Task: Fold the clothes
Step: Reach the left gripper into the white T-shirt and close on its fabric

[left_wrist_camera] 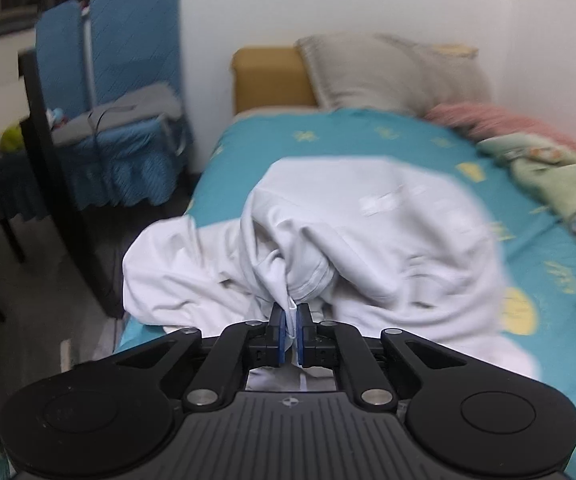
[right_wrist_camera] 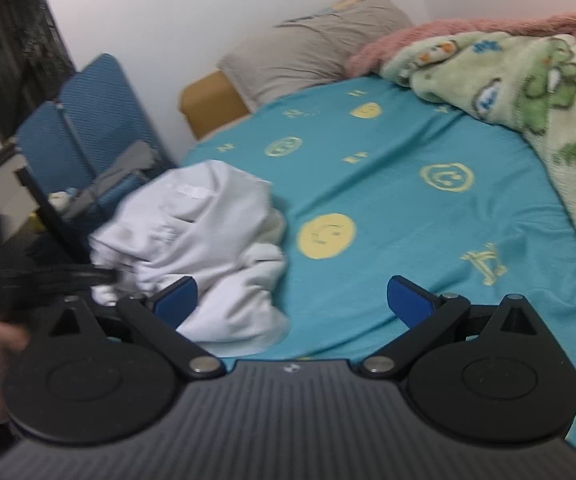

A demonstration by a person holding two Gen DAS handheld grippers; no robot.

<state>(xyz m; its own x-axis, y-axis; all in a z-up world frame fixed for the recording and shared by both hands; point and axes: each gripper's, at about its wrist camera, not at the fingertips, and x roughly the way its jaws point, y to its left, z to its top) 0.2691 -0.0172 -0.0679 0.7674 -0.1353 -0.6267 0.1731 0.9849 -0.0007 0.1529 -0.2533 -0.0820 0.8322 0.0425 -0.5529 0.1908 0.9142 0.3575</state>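
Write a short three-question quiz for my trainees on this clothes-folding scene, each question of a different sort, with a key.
1. True or false: the left tongs are shut on the white garment.
2. Multiple choice: the right tongs are A) shut on the pillow, B) open and holding nothing, C) shut on the blanket.
3. Short answer: what does the garment lie on?

Key
1. True: a fold of white cloth is pinched between the blue pads.
2. B: the pads stand wide apart above the sheet.
3. The teal bed sheet with yellow smiley faces, near the bed's left edge.
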